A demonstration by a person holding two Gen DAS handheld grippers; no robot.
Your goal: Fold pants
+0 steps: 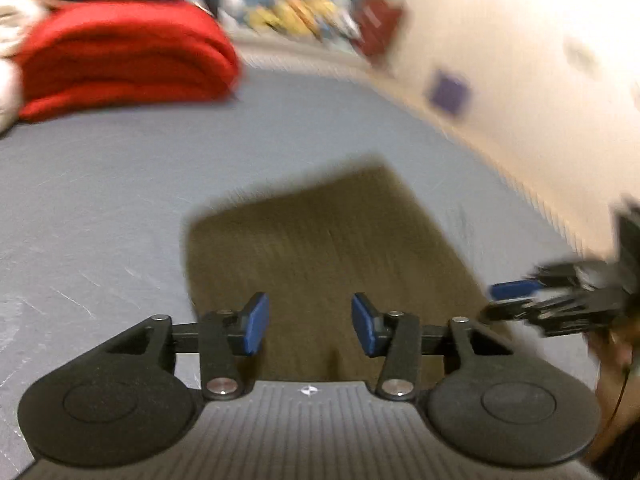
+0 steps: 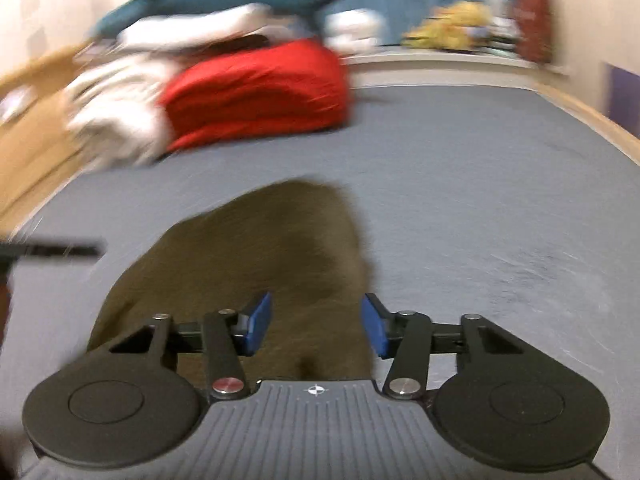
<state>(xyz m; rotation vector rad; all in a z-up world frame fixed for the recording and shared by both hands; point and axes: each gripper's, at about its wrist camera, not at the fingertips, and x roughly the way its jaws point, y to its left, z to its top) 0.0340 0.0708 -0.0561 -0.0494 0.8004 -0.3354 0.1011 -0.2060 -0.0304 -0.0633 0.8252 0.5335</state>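
Observation:
The olive-brown pants [image 1: 320, 248] lie folded into a flat rectangle on the grey bed sheet [image 1: 100, 208]. My left gripper [image 1: 310, 326] is open and empty, just above the near edge of the pants. The pants also show in the right wrist view [image 2: 272, 264] as a rounded brown shape. My right gripper [image 2: 316, 326] is open and empty over their near right edge. The right gripper also shows in the left wrist view [image 1: 516, 300] at the right edge of the pants. Both views are motion blurred.
A folded red blanket [image 1: 120, 60] and white bedding [image 2: 116, 120] are piled at the far left of the bed. A teal plush shark [image 2: 208, 0] lies on top. A cream wall [image 1: 520, 60] runs along the right. Clutter lines the far shelf [image 2: 460, 32].

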